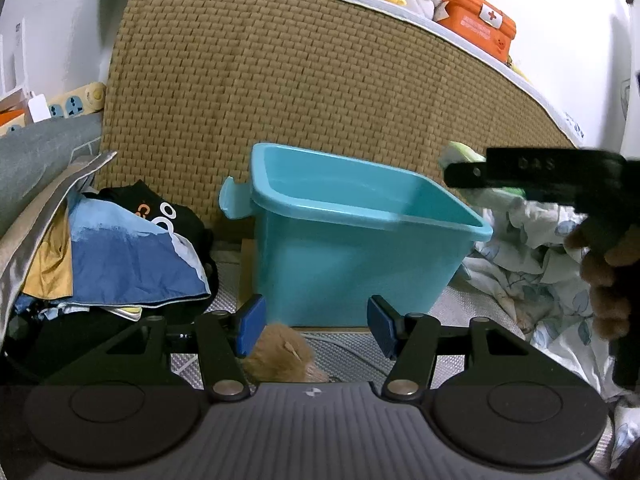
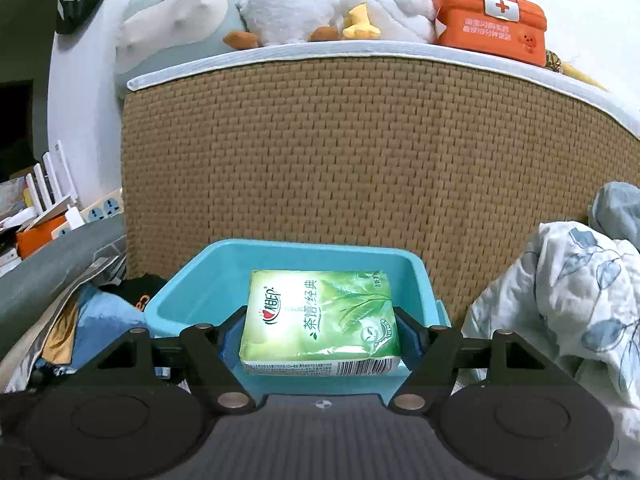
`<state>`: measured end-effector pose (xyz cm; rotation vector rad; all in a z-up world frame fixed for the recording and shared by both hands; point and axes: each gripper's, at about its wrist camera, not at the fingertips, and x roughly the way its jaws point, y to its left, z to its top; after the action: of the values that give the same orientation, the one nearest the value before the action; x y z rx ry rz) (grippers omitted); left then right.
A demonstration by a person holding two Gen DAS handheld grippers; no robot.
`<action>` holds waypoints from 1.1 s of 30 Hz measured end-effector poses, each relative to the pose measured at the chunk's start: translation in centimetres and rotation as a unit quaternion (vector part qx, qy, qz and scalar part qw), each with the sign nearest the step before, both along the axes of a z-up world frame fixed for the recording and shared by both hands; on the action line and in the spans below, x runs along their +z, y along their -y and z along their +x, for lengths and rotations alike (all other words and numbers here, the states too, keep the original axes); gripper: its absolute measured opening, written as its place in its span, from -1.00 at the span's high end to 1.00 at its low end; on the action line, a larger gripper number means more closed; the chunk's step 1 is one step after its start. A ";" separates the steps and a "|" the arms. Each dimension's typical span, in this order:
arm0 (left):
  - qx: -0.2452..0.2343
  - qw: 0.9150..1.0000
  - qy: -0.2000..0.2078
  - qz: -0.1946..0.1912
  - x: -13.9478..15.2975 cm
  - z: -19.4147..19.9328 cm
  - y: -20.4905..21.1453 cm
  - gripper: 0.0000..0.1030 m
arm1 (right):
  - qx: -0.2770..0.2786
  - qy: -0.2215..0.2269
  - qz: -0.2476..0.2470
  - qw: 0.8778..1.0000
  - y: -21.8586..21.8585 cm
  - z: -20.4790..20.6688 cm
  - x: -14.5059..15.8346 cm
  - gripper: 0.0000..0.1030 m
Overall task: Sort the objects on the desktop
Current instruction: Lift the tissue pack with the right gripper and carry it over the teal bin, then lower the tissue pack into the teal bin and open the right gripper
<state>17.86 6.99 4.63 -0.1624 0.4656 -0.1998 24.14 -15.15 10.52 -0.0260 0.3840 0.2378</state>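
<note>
A turquoise plastic bin (image 1: 352, 264) stands against a woven brown headboard; it also shows in the right wrist view (image 2: 188, 304). My right gripper (image 2: 320, 332) is shut on a green tissue pack (image 2: 320, 320) and holds it over the bin's near rim. In the left wrist view that gripper (image 1: 464, 174) comes in from the right, above the bin's right corner. My left gripper (image 1: 316, 324) is open in front of the bin, above a small tan fluffy object (image 1: 280, 356); nothing is between its fingers.
A pile of blue, yellow and black cloth (image 1: 120, 260) lies left of the bin. A floral blanket (image 2: 560, 300) is bunched on the right. Plush toys (image 2: 320, 0) and an orange first-aid box (image 2: 492, 20) sit on top of the headboard (image 2: 360, 152).
</note>
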 end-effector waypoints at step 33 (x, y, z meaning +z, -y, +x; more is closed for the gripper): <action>-0.006 1.000 -0.006 -0.015 -0.2 0.4 -0.2 -0.19 | -0.021 -0.190 0.007 0.981 -1.8 15.4 -1.5 -0.46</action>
<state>18.26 7.22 4.40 -0.1895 0.4760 -0.2183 39.53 -13.38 9.03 0.0424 0.7633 0.2038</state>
